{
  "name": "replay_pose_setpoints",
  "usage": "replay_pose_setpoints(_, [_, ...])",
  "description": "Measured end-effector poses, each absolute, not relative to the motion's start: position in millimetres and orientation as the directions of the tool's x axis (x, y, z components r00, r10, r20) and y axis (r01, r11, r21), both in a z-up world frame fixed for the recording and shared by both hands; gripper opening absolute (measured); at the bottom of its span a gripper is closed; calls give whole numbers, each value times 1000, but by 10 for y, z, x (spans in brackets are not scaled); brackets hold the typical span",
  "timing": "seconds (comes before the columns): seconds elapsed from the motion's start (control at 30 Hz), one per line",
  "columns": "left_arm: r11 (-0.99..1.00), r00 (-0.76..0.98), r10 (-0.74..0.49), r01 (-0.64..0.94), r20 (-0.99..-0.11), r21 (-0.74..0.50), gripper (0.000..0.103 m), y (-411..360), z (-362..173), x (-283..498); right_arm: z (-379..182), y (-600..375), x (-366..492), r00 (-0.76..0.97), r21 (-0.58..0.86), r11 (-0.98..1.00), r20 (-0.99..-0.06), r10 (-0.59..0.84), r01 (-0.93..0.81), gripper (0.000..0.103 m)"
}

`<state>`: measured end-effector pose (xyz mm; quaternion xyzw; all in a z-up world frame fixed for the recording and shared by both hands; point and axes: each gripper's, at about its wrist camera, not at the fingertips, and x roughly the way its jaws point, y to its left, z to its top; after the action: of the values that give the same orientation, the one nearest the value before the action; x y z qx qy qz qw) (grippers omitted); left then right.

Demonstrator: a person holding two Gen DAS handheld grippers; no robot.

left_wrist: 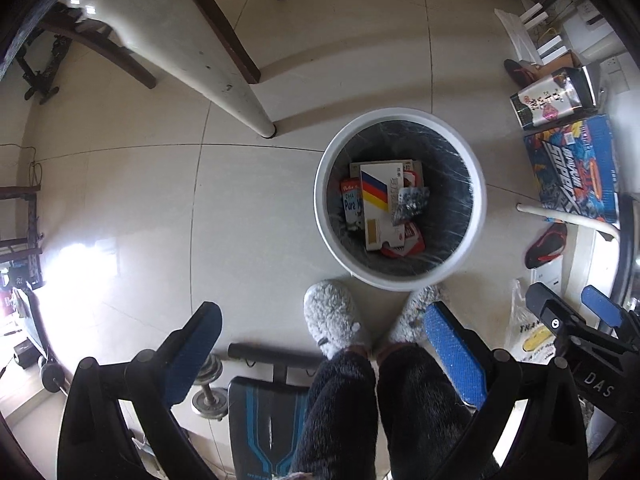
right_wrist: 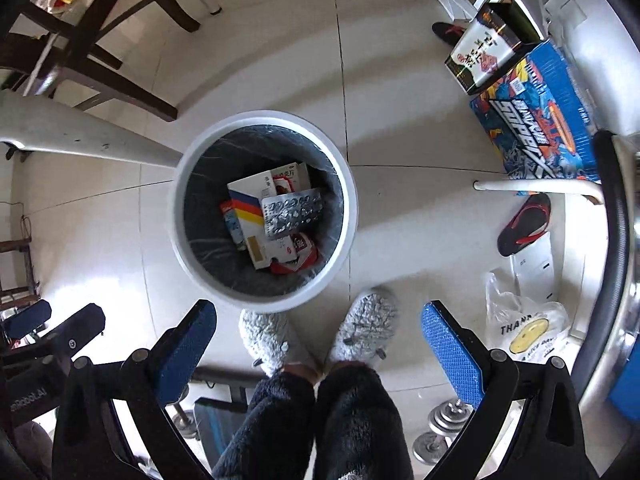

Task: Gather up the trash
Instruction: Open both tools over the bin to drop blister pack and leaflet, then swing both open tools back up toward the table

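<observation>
Now both held above white bin [right_wrist: 262, 298]: left gripper [left_wrist: 324, 356] and right gripper [right_wrist: 320, 354] spread wide, nothing between fingers. Blister pack [right_wrist: 292, 215] and cartons [right_wrist: 256, 216] inside bin, ahead of fingertips.

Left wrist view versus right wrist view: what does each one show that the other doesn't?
Only the left wrist view shows the blue-and-black weight bench below the open left gripper. Only the right wrist view shows the silver blister pack face-up, plus a dumbbell beside the open right gripper. Both show the white trash bin holding medicine boxes, grey fluffy slippers and the blue cardboard box.
</observation>
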<state>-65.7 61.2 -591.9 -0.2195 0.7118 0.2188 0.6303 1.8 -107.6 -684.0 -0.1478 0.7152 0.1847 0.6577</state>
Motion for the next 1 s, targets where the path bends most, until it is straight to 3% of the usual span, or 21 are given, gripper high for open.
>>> replay_pose_setpoints(0.6, [821,-42,-9,-570,-999,16,103,441,-3875,-836,-4316,-1315,-141,-31,114,871,-993,113,-478,103])
replay_pose_setpoints(0.83, [834,50,21,-551,-999,-10,103,588,-3134,-677,-3438,-1301,-119,-7,141,886,-988,153,-441,103])
replay_pose_setpoints(1.0, [854,176,106,-520,-979,-1,103,779,-2513,-211,-2832,-1199,112,44,200,902,-971,234,-383,103])
